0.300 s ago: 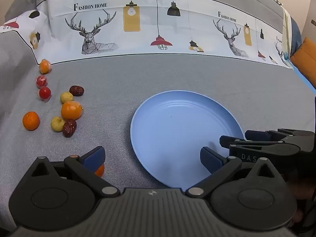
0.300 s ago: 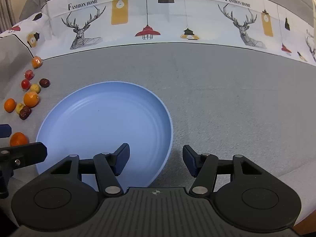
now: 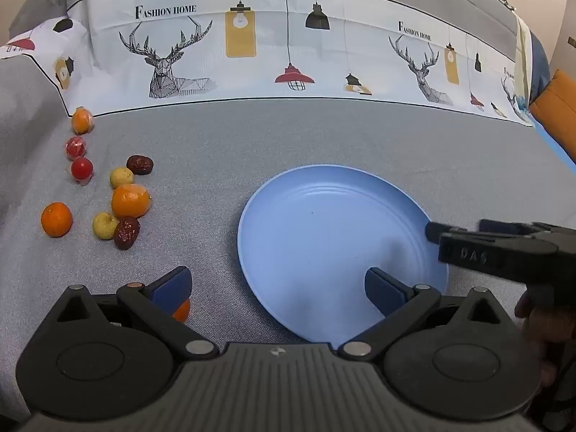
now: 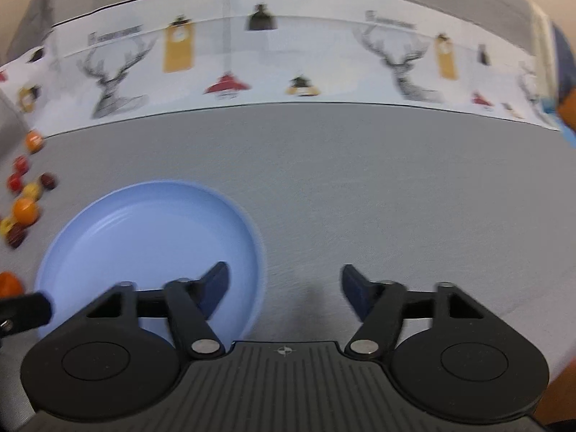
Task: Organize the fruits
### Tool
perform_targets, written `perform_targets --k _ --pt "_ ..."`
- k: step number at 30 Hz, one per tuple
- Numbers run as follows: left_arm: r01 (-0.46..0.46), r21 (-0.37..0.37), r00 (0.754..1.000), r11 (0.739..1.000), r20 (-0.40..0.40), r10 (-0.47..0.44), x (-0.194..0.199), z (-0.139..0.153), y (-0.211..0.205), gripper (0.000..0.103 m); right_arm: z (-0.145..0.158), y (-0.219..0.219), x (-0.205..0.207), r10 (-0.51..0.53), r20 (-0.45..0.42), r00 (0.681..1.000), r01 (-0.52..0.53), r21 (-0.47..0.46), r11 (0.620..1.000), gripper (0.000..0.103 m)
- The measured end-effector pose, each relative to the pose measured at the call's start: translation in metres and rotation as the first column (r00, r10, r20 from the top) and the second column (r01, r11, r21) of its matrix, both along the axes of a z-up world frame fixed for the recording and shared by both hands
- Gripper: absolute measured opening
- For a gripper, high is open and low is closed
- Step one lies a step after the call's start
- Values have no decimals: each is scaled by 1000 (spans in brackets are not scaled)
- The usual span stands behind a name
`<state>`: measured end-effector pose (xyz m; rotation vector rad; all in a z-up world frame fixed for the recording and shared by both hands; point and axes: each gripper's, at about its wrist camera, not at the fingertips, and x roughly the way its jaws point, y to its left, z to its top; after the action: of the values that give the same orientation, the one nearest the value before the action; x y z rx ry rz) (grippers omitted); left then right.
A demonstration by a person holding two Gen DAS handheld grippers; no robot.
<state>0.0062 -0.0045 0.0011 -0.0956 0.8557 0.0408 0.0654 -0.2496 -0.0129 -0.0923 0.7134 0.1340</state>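
Note:
An empty light-blue plate (image 3: 324, 244) lies on the grey cloth, and in the right wrist view this plate (image 4: 144, 234) sits at lower left. Left of it lie loose fruits: mandarins (image 3: 129, 199), cherry tomatoes (image 3: 82, 168), small yellow fruits (image 3: 104, 225) and dark dates (image 3: 126, 232). My left gripper (image 3: 277, 284) is open over the plate's near-left rim, with nothing between its fingers. One more mandarin (image 3: 181, 311) peeks from behind its left finger. My right gripper (image 4: 284, 282) is open and empty by the plate's right rim. From the left wrist, the right gripper (image 3: 486, 248) reaches over that rim.
A printed white band with deer and lamps (image 3: 288, 54) runs across the back of the cloth. An orange cushion (image 3: 558, 115) sits at the far right. The fruit cluster (image 4: 25, 208) shows blurred at the left edge of the right wrist view.
The right gripper has drawn back slightly to the right over the plate's rim, and its view is now blurred. The left gripper and the fruits have not moved.

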Motion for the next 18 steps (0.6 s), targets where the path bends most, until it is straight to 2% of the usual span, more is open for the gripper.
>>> perform_targets --k 1,5,8,12,18 --pt "1 0 1000 1000 0 -1 -3 0 2 102 -2 -2 2 -22 -3 1000 22 0 1000 85" --pt "5 0 1000 1000 -7 -5 -5 -1 1 102 -14 0 15 -35 -88 995 35 6 999 85" --pt "10 4 1000 1000 -8 -10 -7 -5 2 102 -15 9 18 -6 -118 993 3 -29 1000 84" --pt "12 12 1000 1000 -20 -12 -7 -6 2 102 -12 22 17 64 -149 987 -66 -10 998 82" --pt "14 18 1000 1000 -15 -13 -6 -7 3 102 -3 39 14 157 -119 980 -154 38 987 82"
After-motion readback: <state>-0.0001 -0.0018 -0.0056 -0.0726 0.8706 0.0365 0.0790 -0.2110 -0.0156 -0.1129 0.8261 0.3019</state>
